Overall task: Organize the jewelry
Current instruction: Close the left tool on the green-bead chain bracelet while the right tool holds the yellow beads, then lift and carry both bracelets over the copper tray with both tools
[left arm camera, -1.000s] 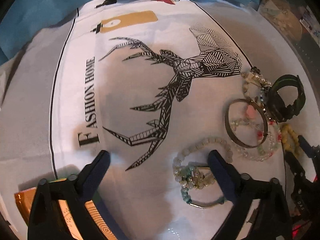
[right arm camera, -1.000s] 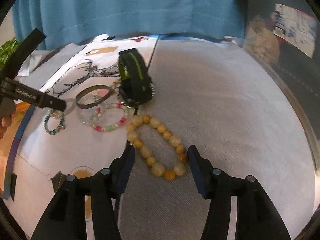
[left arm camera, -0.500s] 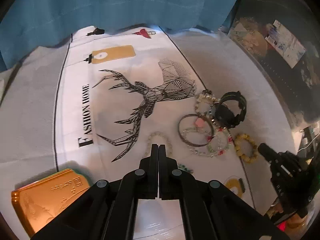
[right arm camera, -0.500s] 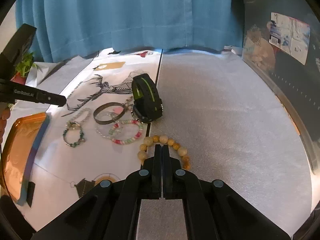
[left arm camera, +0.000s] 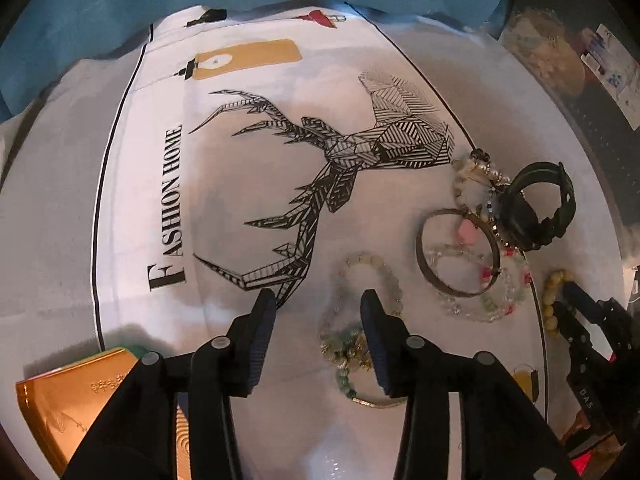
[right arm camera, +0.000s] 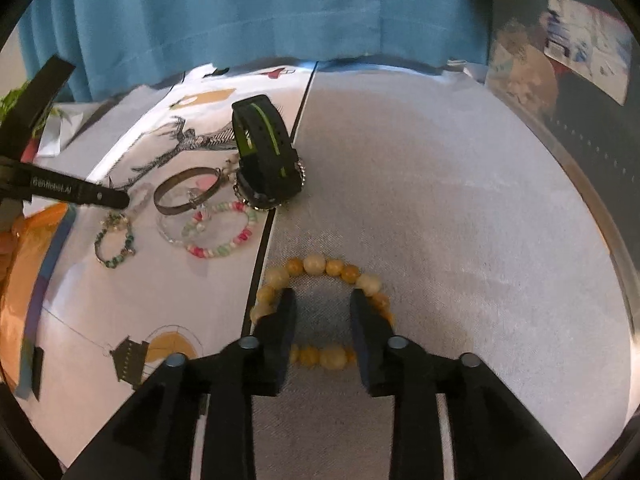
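Observation:
My left gripper [left arm camera: 318, 304] is open above the white deer-print cloth [left arm camera: 280, 160]; its right finger covers part of a pale bead bracelet [left arm camera: 370, 264] and a green charm bracelet [left arm camera: 346, 356]. A metal bangle [left arm camera: 456, 254], a pink-green bead bracelet [left arm camera: 496, 304] and a black-green watch [left arm camera: 536, 208] lie to the right. My right gripper [right arm camera: 322, 300] is open, fingers over the yellow bead bracelet [right arm camera: 320, 266] on grey cloth. The watch [right arm camera: 266, 152] and bangle [right arm camera: 186, 192] lie beyond it.
An orange-gold box [left arm camera: 76, 396] sits at the cloth's lower left corner, also at the left edge of the right wrist view [right arm camera: 24, 280]. A blue curtain [right arm camera: 260, 12] hangs behind the table. The grey tablecloth [right arm camera: 460, 200] stretches right to a metal table edge.
Both grippers went from open to shut half a second ago, then opened again. The left one has come back low near the pale bead bracelet; the right one stays over the yellow beads.

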Tool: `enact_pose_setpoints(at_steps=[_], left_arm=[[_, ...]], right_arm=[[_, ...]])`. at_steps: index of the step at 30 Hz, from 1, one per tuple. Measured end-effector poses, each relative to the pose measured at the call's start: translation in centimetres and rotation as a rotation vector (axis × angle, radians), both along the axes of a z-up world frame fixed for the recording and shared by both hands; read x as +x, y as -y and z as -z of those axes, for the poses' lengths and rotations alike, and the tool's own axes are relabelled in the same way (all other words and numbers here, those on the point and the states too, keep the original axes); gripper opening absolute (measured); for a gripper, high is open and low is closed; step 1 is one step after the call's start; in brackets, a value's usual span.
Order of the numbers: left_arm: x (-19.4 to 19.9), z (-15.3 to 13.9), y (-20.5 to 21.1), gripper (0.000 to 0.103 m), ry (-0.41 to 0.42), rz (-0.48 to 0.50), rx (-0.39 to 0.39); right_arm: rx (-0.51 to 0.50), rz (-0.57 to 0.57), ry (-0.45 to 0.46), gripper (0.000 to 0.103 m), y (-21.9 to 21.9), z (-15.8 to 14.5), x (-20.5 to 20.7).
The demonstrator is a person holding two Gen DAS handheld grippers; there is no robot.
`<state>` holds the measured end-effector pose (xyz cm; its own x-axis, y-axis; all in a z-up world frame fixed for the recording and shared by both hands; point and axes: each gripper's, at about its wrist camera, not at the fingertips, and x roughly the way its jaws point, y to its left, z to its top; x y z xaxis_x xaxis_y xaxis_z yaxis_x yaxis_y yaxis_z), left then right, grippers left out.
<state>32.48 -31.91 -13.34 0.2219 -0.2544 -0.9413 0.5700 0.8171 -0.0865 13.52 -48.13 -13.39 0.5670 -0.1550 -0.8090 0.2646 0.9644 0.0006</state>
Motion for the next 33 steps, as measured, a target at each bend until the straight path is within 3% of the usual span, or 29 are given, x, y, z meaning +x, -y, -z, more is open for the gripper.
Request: enact_pose_setpoints(at_steps=[4, 6, 9, 11, 14, 16, 19, 20, 21, 22, 23, 24, 25, 28, 33], left_arm=[[-1.0, 0.2, 1.1, 0.048, 0.057, 0.052, 0.054], [-1.0, 0.2, 1.1, 0.048, 0.047, 0.055, 0.046], [-0.9, 0.1, 0.9, 0.049, 0.036, 0.049, 0.032], [-0.9, 0.1, 1.0, 0.051, 0.035, 0.046, 0.026], [-1.0, 0.3, 1.3, 0.062, 0.033, 0.060, 0.018], [-1.3, 0.5, 1.8, 0.072, 0.042, 0.083, 0.032], [-1.8, 0.7, 2.5, 0.076, 0.055, 0.101, 0.056], [-1.6, 0.7, 2.5, 0.075, 0.047, 0.092, 0.057], [-1.6, 0.5, 2.4, 0.059, 0.052, 0.085, 0.057], [-1.7, 0.0, 2.3, 0.011, 0.059, 0.088, 0.042], [-1.7, -0.1, 2.4, 0.009, 0.034, 0.102, 0.031], [-1.8, -0.2, 2.3, 0.003, -0.008, 0.108, 0.002], [-2.1, -0.3, 2.4, 0.003, -0.019, 0.114, -0.008], [-3.8, -1.1, 2.7, 0.003, 0.025, 0.149, -0.011], [-5.5, -5.1, 0.8, 0.003, 0.041, 0.114, -0.140]], right_arm=[[-0.042, -0.023, -0.002, 0.038, -0.1, 0.1, 0.5], [-0.035, -0.016, -0.011, 0.038, 0.2, -0.2, 0.4], [-0.043, 0.009, 0.055, 0.038, 0.9, -1.8, -0.8], [-0.044, 0.014, 0.033, 0.040, 1.6, -1.9, -1.0], [-0.025, 0.001, -0.035, 0.043, 2.2, -0.4, -0.6], [-0.035, -0.015, 0.003, 0.047, 2.4, 0.0, -0.5], [-0.026, -0.021, 0.026, 0.048, 2.9, 0.4, -0.1], [-0.030, -0.024, 0.025, 0.047, 2.9, 0.5, 0.2], [-0.030, -0.027, 0.025, 0.045, 3.0, 0.8, 0.4], [-0.032, -0.031, 0.028, 0.022, 3.1, 0.8, 0.4], [-0.040, -0.036, 0.025, 0.013, 3.1, 0.8, 0.5], [-0.043, -0.028, 0.009, 0.013, 3.1, 1.0, 0.6], [-0.035, -0.022, 0.002, 0.013, 3.2, 0.8, 0.6], [-0.060, -0.012, 0.038, 0.013, 2.7, -0.1, 0.1], [-0.092, -0.013, 0.110, 0.013, 1.3, -3.2, -1.1]])
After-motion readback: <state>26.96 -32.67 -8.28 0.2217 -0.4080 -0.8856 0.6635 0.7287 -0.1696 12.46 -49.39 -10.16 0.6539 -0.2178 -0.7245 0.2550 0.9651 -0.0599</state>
